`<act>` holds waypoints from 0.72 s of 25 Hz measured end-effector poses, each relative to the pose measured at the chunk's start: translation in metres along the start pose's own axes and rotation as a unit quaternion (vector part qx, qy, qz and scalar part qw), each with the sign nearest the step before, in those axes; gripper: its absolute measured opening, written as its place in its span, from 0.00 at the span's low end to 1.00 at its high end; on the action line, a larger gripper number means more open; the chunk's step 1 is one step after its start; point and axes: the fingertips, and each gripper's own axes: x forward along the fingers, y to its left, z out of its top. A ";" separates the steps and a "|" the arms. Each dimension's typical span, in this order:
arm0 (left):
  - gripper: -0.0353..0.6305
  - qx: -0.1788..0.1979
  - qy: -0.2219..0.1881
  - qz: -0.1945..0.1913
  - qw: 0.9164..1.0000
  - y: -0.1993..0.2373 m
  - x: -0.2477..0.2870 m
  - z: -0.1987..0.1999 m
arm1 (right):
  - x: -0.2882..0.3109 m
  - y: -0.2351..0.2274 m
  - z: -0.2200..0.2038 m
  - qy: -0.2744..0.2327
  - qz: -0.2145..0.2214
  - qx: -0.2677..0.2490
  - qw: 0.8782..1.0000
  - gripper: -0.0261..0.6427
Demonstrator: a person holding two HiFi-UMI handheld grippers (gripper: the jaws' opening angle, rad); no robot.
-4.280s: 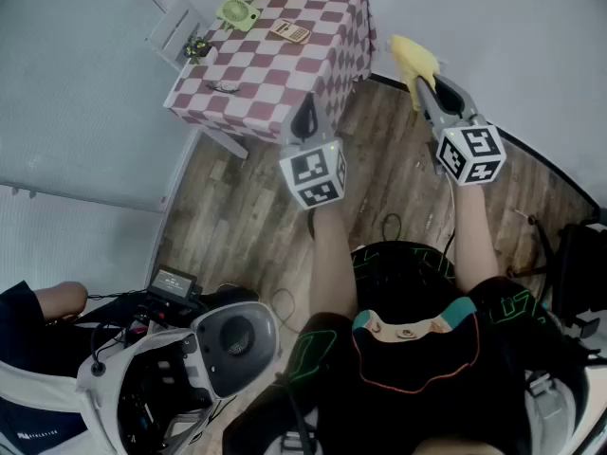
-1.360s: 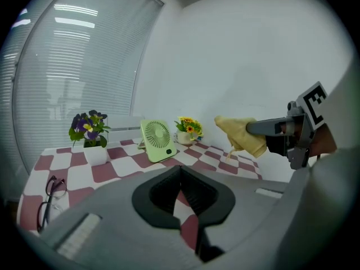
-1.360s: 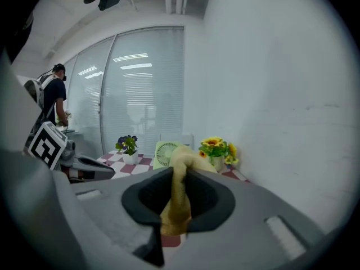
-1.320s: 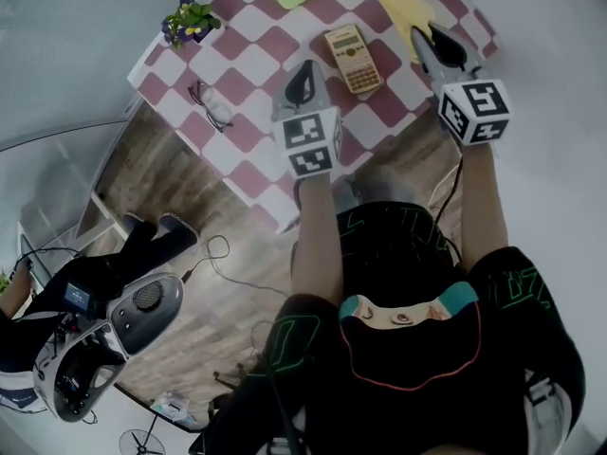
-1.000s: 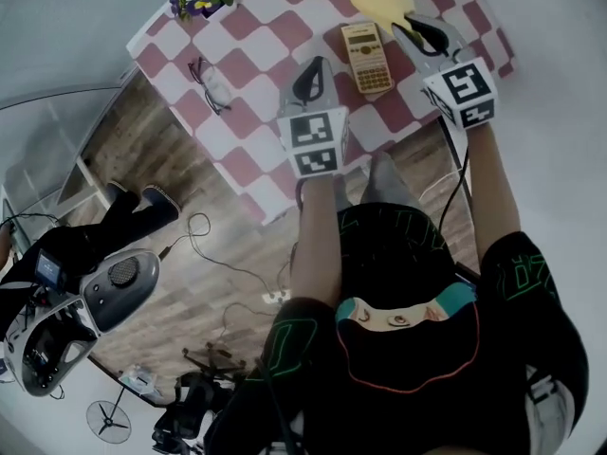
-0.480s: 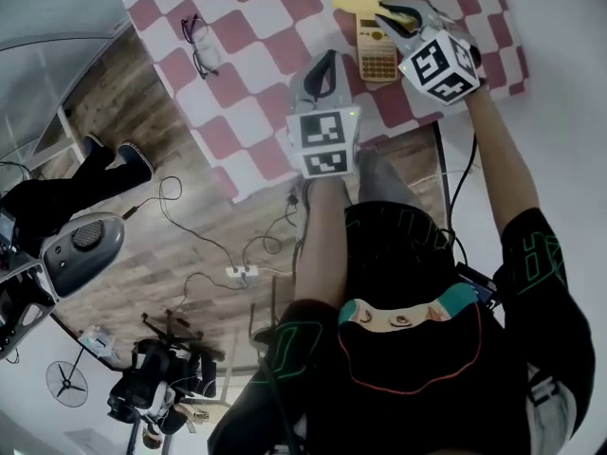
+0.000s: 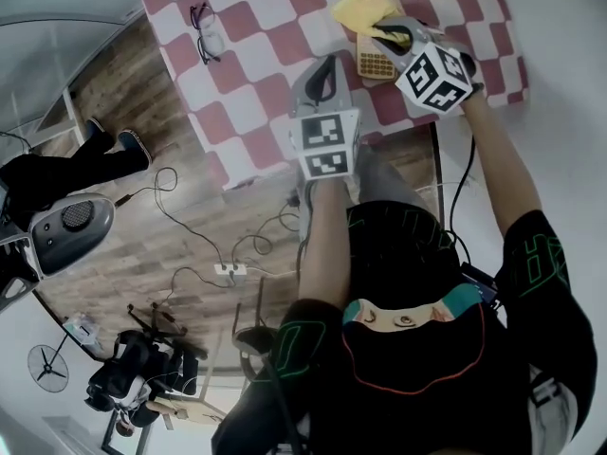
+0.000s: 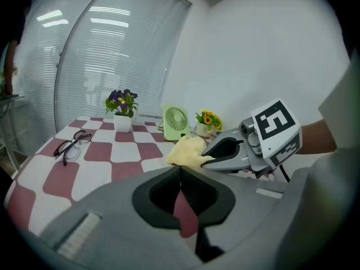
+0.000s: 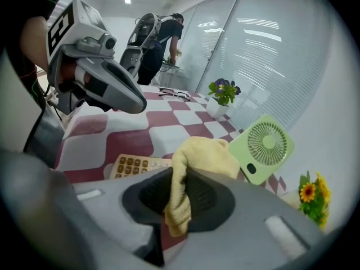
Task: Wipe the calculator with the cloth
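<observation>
Our red-checked bench (image 7: 256, 74) stands on a wood floor (image 7: 104, 102). The right hand-held gripper (image 7: 368, 32) pinches the yellow cloth (image 7: 365, 9) by the calculator (image 7: 375, 64), and the left hand-held gripper (image 7: 329, 58) is pressed together, empty.

Head view looks steeply down from above the person onto the table (image 7: 256, 60). Each gripper view sits low over the tabletop, close behind its jaws; both take in the fan (image 8: 176, 121), cloth (image 8: 188, 151) and glasses (image 8: 70, 147).

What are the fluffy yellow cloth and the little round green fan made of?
The yellow cloth, pinched in the right gripper, looks like soft terry or microfibre: fuzzy surface, limp folds. The round green fan looks like smooth plastic, with a moulded grille.
</observation>
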 end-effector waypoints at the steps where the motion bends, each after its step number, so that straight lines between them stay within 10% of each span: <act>1: 0.07 -0.002 -0.001 0.003 1.000 -0.001 -0.002 -0.001 | -0.002 0.004 0.001 -0.001 0.006 -0.003 1.000 0.13; 18: 0.07 -0.026 -0.010 0.035 0.999 -0.018 -0.021 -0.015 | -0.027 0.056 0.005 -0.017 0.054 -0.049 0.997 0.13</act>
